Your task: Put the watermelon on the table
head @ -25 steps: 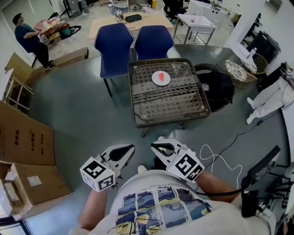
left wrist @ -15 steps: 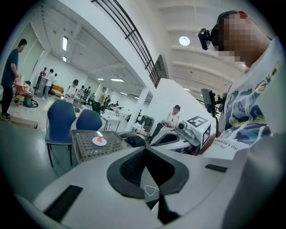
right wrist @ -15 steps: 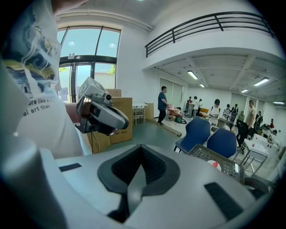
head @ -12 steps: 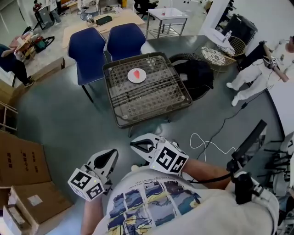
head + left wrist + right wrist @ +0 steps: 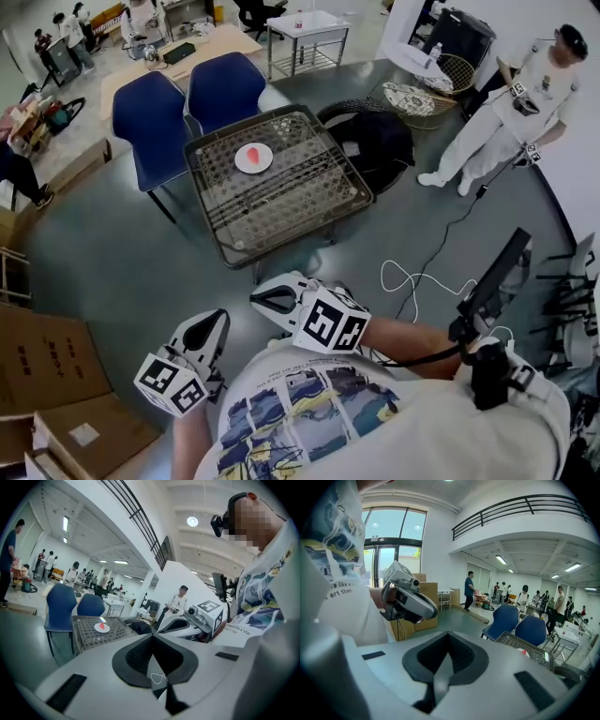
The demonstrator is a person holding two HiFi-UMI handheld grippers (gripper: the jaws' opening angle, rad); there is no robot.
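A red watermelon slice (image 5: pixel 254 153) lies on a white plate (image 5: pixel 253 159) at the far side of the wire-top table (image 5: pixel 309 202), well ahead of me. The left gripper view shows the slice (image 5: pixel 102 626) small and far off; the right gripper view shows only a red speck of it (image 5: pixel 527 653) on the table (image 5: pixel 520 645). Both grippers are held close to my chest, far from the table. My left gripper (image 5: pixel 217 322) is shut and holds nothing. My right gripper (image 5: pixel 262 300) is shut and also holds nothing.
Two blue chairs (image 5: pixel 150 122) stand behind the table. A black bag (image 5: pixel 375 136) lies at its right, and a white cable (image 5: pixel 412 281) curls on the floor. A person in white (image 5: pixel 506 108) stands far right. Cardboard boxes (image 5: pixel 42 361) sit at the left.
My view has swung right, so the table and chairs sit further left and the person in white is fully in frame. Both grippers stay shut near my chest, shifted slightly left.
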